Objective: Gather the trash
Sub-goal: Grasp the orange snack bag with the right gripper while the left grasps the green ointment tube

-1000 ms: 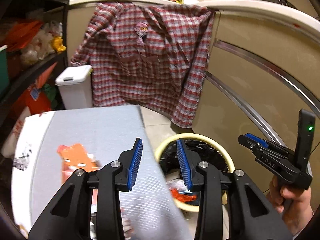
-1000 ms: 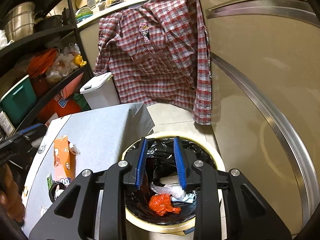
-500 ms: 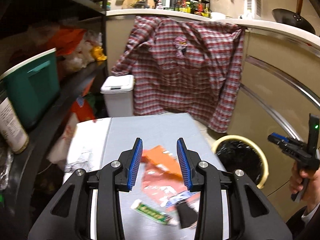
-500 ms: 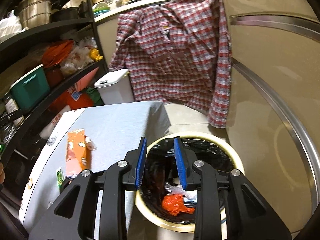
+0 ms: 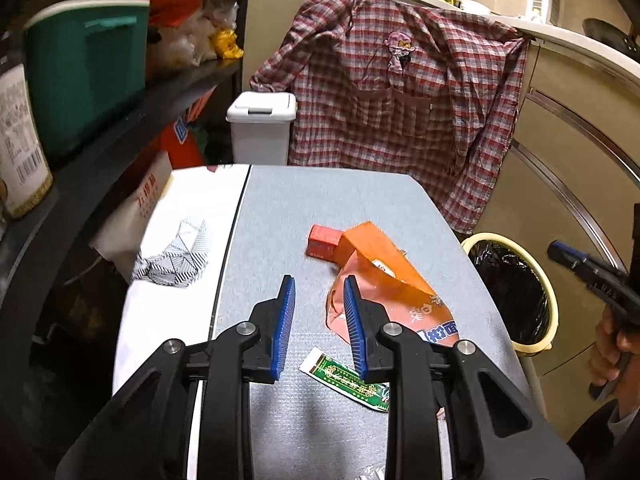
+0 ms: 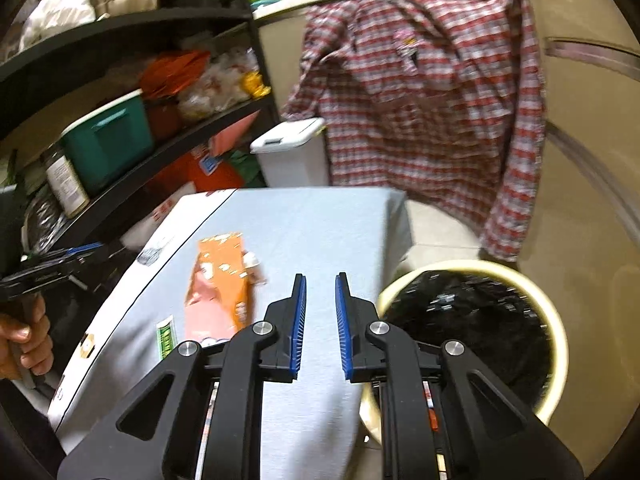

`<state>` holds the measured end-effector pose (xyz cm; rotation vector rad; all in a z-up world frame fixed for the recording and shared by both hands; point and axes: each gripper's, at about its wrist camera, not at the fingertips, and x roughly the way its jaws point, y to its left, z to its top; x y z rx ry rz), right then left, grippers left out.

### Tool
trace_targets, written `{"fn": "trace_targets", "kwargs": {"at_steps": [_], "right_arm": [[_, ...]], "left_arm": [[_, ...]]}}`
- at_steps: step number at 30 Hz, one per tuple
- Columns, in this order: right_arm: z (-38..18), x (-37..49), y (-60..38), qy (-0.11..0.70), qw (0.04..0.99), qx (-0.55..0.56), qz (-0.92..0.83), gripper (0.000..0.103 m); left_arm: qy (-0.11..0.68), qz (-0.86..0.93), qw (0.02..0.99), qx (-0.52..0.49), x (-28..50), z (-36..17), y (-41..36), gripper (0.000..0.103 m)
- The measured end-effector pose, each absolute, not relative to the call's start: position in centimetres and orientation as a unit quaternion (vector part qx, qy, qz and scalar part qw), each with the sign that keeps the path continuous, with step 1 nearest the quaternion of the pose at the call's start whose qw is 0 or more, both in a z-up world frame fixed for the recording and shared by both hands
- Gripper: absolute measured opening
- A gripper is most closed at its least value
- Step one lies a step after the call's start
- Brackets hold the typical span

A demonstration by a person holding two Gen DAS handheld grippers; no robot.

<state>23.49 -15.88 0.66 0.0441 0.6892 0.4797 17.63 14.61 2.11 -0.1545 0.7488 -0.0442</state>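
On the grey table top [image 5: 280,216] lie an orange snack bag [image 5: 384,276], a small red box [image 5: 322,242] and a green sachet [image 5: 348,380]. My left gripper [image 5: 318,284] hovers over the table just left of the bag; its jaws are closing with nothing between them. My right gripper [image 6: 320,284] hangs over the table's right part, between the orange bag [image 6: 218,284] and the cream bin [image 6: 560,320] with its black liner. Its jaws are closing too, on nothing. The green sachet [image 6: 165,336] lies left of it.
A plaid shirt [image 5: 400,100] hangs on the counter behind the table, with a white lidded bin [image 5: 260,128] beside it. Dark shelves with a green tub [image 5: 84,64] stand along the left. A striped scrap of paper [image 5: 172,256] lies on the white sheet.
Both grippers swung left from the cream bin to over the table. The left one now sits above the trash items. Both pairs of jaws have narrowed.
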Motion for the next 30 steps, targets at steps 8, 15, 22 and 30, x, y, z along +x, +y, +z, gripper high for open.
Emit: {"fn": "trace_targets", "kwargs": {"at_steps": [8,15,22,30], "right_arm": [[-2.5,23.7,-10.5,0.382,0.881,-0.012,0.278,0.027],[-5.5,24.9,-7.8,0.425,0.855,-0.024,0.296,0.034],[-7.7,25.3,-6.2,0.458,0.834,-0.054,0.303,0.034],[-8.1,25.2,-6.0,0.464,0.828,-0.063,0.308,0.008]], "left_arm": [[0.381,-0.020,0.921,-0.084,18.6,0.5,15.5,0.025],[0.434,-0.060,0.895,-0.087,19.2,-2.4,14.0,0.025],[0.506,-0.053,0.858,-0.071,19.3,-6.8,11.6,0.050],[0.540,-0.044,0.839,-0.056,19.7,-8.2,10.4,0.061]]}}
